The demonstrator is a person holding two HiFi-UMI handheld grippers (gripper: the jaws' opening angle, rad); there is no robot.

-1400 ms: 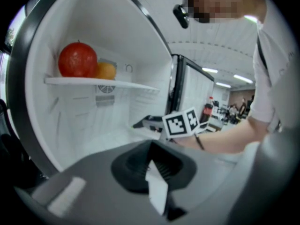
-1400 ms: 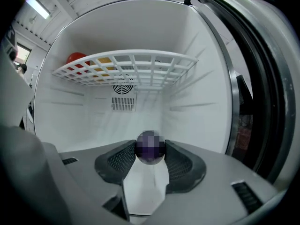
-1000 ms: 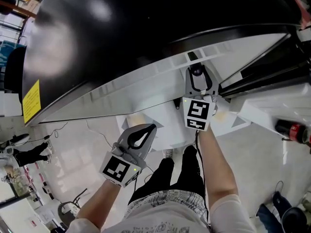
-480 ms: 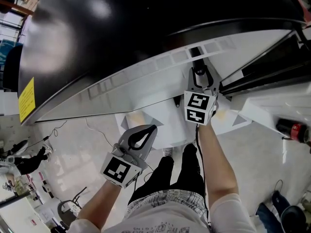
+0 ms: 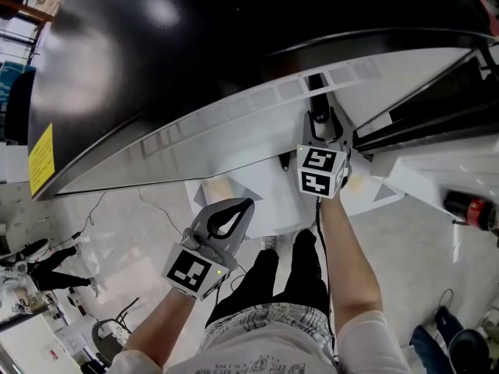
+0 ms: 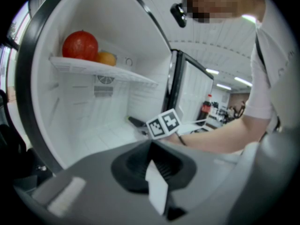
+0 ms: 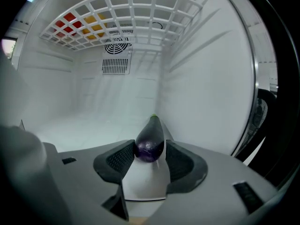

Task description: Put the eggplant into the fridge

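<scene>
Head view: we see the left gripper [image 5: 228, 223] hanging low outside the fridge [image 5: 234, 123] and the right gripper [image 5: 316, 114] reaching into its white interior, but not what either one carries. Left gripper view: its jaws are pressed together on nothing, and here alone we see a red fruit [image 6: 80, 45] and an orange fruit [image 6: 107, 58] on the upper shelf [image 6: 103, 70], with a bottle [image 6: 206, 109] outside the fridge. Right gripper view: the jaws pinch the eggplant [image 7: 151, 136] at its rounded end, its green-tipped end pointing inward over the fridge floor, below the wire shelf; we cannot tell whether it touches the floor. We judge the eggplant light, firm with slight give, and glossy enough to slip. A hold across the thick body seems to us safer than one at the taper, and moderate pressure should avoid bruising the skin.
</scene>
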